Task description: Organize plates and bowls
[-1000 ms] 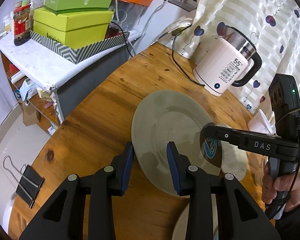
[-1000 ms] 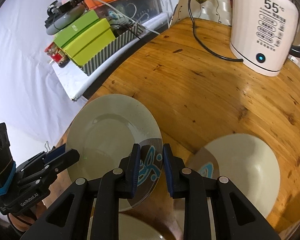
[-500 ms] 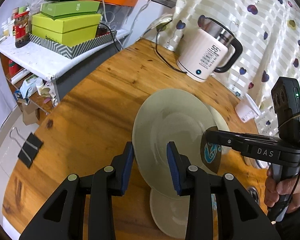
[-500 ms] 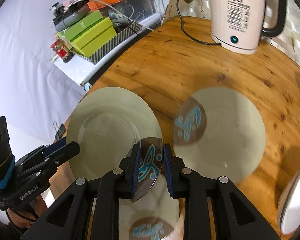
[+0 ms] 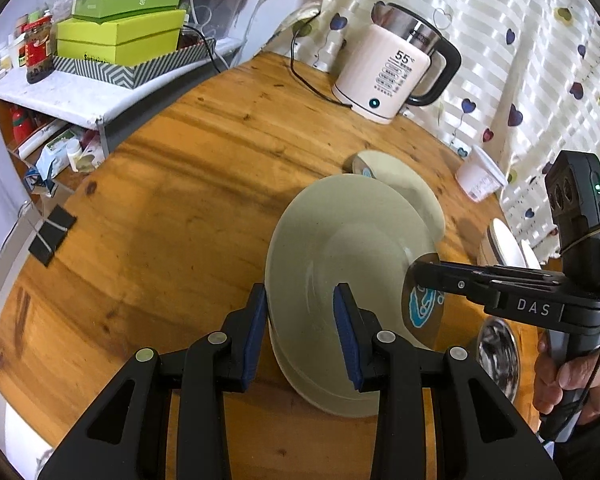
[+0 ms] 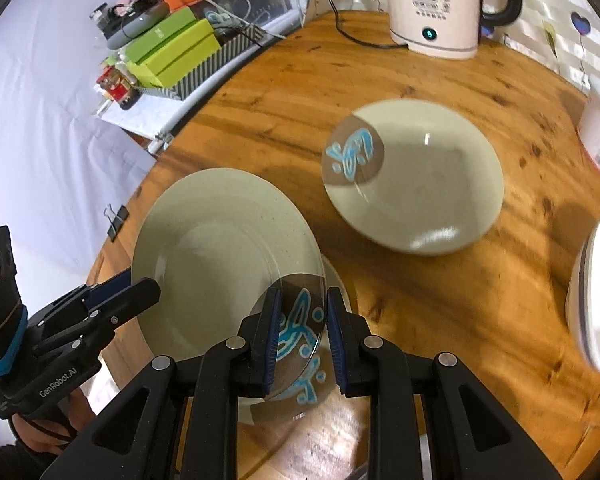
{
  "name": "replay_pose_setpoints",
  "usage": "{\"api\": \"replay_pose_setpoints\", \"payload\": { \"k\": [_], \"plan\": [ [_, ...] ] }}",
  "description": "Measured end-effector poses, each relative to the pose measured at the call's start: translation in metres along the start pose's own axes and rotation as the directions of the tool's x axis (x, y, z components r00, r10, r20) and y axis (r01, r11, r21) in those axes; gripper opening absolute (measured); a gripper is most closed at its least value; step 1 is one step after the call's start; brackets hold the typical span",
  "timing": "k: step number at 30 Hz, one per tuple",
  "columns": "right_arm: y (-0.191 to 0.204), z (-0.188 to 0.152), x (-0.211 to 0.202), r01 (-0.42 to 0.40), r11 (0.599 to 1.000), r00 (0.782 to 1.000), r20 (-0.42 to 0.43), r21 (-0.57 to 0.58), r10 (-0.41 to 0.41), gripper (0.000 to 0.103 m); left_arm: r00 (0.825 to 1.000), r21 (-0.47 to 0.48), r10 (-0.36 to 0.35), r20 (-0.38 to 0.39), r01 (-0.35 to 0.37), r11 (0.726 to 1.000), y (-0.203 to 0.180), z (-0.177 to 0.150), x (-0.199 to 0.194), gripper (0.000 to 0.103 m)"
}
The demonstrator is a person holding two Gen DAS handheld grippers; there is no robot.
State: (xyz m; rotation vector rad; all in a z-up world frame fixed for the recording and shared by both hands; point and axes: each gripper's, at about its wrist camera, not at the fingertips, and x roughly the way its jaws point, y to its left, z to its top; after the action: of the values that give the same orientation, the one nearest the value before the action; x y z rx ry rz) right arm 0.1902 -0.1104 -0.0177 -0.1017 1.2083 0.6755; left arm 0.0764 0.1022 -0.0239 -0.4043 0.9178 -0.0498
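Observation:
A pale green plate (image 5: 340, 248) (image 6: 220, 248) with a brown and blue patch on its rim is held tilted above the wooden table by both grippers. My left gripper (image 5: 300, 336) is shut on its plain edge. My right gripper (image 6: 300, 336) is shut on the patterned edge, and it also shows in the left wrist view (image 5: 424, 276). A second matching plate (image 6: 324, 392) lies on the table right under the held one. A third matching plate (image 6: 416, 176) (image 5: 404, 180) lies further back on the table.
A white electric kettle (image 5: 392, 76) (image 6: 436, 4) with its cord stands at the back. A white cup (image 5: 480, 176) and white dishes (image 6: 592, 292) sit at the right. A steel bowl (image 5: 496, 352) is near the right hand. Green boxes (image 5: 120, 36) fill a side shelf.
Both grippers have carried the plate back toward the near side of the table. It now hangs over the second plate, and the third plate has come fully into view behind.

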Motion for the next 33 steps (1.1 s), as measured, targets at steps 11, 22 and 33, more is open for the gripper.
{"api": "replay_pose_setpoints", "payload": {
  "k": [11, 22, 33],
  "plan": [
    [-0.010, -0.016, 0.001, 0.020, 1.000, 1.000, -0.021, 0.018, -0.019, 0.022, 0.999, 0.021, 0.007, -0.045, -0.006, 1.000, -0.009, -0.013, 0.008, 0.035],
    [-0.011, -0.019, 0.005, 0.048, 0.999, 0.999, -0.019, -0.005, -0.048, 0.025, 0.998, 0.037, 0.019, -0.060, -0.017, 0.999, -0.013, -0.016, 0.015, 0.035],
    [-0.005, -0.021, 0.011, 0.086, 0.995, 0.996, -0.008, -0.044, -0.086, 0.028, 0.997, 0.048, 0.037, -0.063, -0.035, 0.998, -0.014, -0.020, 0.017, 0.035]
  ]
}}
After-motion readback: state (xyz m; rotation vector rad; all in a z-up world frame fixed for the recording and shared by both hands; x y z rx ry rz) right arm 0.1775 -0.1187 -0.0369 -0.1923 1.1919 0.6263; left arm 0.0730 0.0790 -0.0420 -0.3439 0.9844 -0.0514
